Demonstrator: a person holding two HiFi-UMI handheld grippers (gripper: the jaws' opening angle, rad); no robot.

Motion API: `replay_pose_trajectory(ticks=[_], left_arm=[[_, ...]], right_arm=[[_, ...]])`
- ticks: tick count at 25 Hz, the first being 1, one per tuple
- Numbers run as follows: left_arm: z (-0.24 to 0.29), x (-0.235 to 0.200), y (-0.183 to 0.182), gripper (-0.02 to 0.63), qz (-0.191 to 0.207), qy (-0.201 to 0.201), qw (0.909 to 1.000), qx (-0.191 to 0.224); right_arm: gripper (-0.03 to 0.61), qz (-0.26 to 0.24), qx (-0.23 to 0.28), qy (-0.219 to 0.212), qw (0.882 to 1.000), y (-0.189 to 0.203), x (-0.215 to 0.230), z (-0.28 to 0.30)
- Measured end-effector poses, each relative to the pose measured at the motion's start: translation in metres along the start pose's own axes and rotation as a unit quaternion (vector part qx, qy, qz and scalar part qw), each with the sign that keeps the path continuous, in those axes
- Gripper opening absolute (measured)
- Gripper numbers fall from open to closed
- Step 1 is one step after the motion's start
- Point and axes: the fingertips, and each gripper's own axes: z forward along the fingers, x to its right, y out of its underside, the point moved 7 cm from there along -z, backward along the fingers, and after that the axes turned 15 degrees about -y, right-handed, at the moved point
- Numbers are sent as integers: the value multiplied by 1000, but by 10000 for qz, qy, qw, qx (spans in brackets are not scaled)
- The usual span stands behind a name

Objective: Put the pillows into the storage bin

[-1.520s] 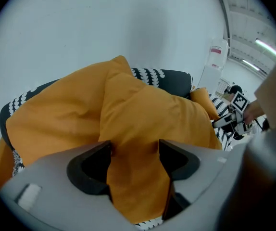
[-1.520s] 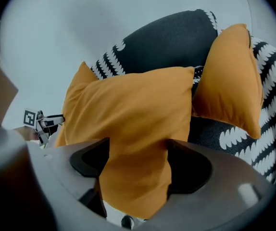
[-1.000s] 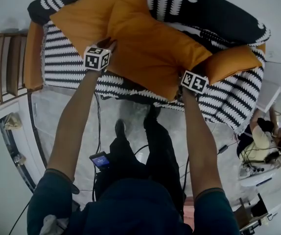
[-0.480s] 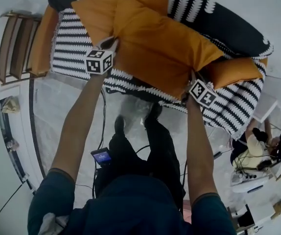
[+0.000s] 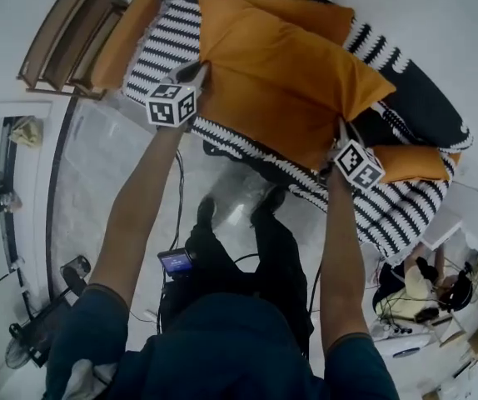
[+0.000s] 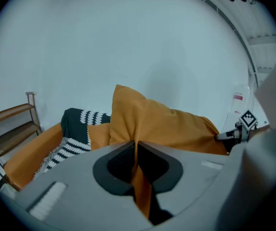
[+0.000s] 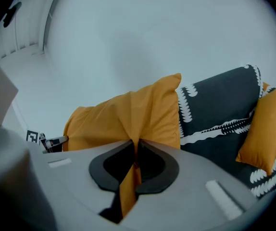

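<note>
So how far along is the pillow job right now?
Done: nothing visibly stored; no bin is in view. In hand: the large orange pillow, its near edge pinched by the left tool and right tool, both shut on the fabric. Left: getting it into the bin, then the smaller orange pillow lying on the striped sofa.

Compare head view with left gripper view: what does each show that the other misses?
Head view only: the person's arms, the floor, and a small pillow at the sofa's right end.

Left gripper view only: the left gripper close up, jaws shut on a fold of the pillow, and the bare wall behind.

Both: the pillow, the right gripper at its other corner, the striped throw and the wooden rack.
</note>
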Motion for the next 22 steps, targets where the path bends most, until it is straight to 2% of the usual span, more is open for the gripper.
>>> replay_pose_trajectory(ticks=[5, 11, 16, 22], left_arm=[[-47, -78, -4, 14, -191, -470, 9987, 110], [-116, -182, 17, 14, -506, -1069, 9929, 122], [-174, -279, 53, 14, -785, -1482, 9858, 32], [-238, -397, 119, 14, -1242, -1954, 9726, -189]], right_arm=[[20, -221, -176, -442, 9986, 2, -72, 41], [20, -403, -566, -976, 9928, 32, -167, 96], [20, -478, -884, -1328, 9860, 81, -254, 140], [20, -430, -1405, -1638, 9755, 166, -350, 198]])
